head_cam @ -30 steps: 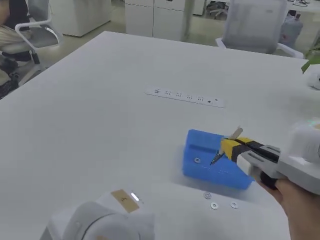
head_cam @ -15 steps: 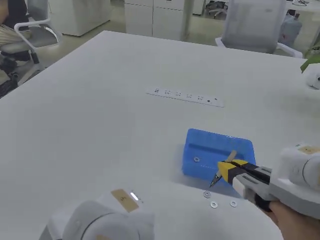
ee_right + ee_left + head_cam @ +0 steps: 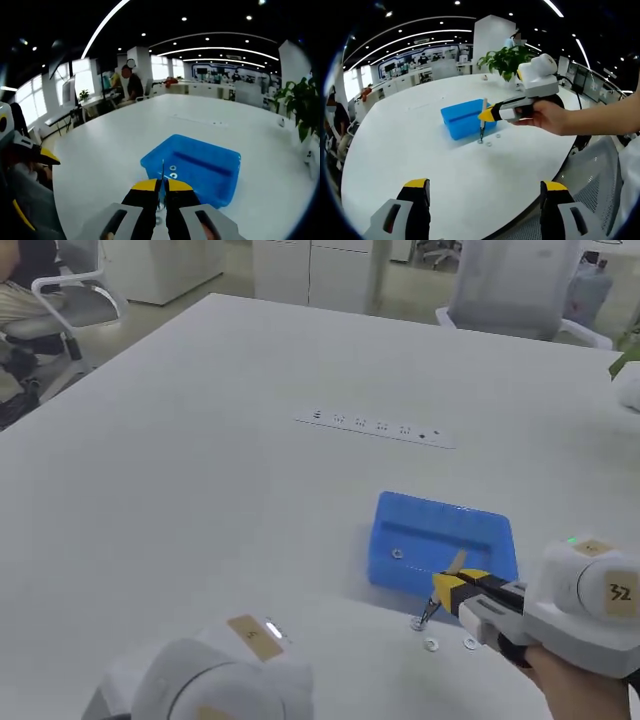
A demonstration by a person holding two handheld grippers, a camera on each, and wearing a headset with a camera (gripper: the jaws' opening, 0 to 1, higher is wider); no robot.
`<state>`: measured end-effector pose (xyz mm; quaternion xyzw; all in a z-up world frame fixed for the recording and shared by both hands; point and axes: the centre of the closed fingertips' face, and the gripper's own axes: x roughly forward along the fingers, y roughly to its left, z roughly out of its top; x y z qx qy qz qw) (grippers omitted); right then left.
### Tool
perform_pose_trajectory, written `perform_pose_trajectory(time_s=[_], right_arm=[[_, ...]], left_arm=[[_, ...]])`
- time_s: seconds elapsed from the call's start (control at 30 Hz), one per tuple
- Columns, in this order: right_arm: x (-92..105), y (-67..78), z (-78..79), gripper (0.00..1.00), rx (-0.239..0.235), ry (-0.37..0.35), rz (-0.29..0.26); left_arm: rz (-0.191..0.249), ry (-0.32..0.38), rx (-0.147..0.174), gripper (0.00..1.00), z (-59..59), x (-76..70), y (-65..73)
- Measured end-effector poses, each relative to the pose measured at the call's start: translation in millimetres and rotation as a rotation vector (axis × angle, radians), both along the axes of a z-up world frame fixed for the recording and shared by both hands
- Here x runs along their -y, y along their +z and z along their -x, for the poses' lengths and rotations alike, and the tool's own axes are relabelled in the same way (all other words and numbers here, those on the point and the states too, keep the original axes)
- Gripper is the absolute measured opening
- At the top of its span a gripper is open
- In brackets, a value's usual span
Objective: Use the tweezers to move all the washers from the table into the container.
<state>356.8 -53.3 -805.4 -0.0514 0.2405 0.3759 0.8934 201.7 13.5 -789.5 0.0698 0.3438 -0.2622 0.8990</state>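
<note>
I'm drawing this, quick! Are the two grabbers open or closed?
Left gripper: open, holding nothing.
Right gripper: shut on the tweezers, tips down by the washers.

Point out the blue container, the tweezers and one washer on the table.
container [image 3: 446, 508], head view, far rim.
tweezers [image 3: 428, 611], head view, metal tip end.
washer [image 3: 431, 644], head view, the ring itself.

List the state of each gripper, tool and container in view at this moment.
left gripper: open, jaws wide apart, holding nothing.
right gripper: shut on the tweezers.
tweezers: gripped, tips pointing down at the table just in front of the container.
container: open-topped, at least one washer inside.
washers: at least two lying flat on the table, outside the container.
</note>
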Motion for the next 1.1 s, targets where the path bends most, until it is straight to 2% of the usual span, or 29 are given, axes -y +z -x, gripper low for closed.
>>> perform_pose_trajectory(time_s=[0.27,0.63,0.9,1.1], right_arm=[[-2.1,-0.7,-3.0,0.01,0.012,-0.002,0.001],[0.8,-1.3,7.0,0.01,0.033,0.012,0.035],[0.9,-1.5,7.2,0.0,-0.019,0.006,0.021],[0.7,-0.6,9.7,0.0,-0.038,0.004,0.007]], left_arm=[[-0.002,-0.006,-0.005,0.93,0.1,0.9,-1.8],[-0.001,-0.014,-0.002,0.93,-1.7,3.7,-0.8],[-0.008,-0.02,0.01,0.93,-2.4,4.2,2.4],[-0.01,-0.015,0.02,0.93,-2.4,1.8,4.8]])
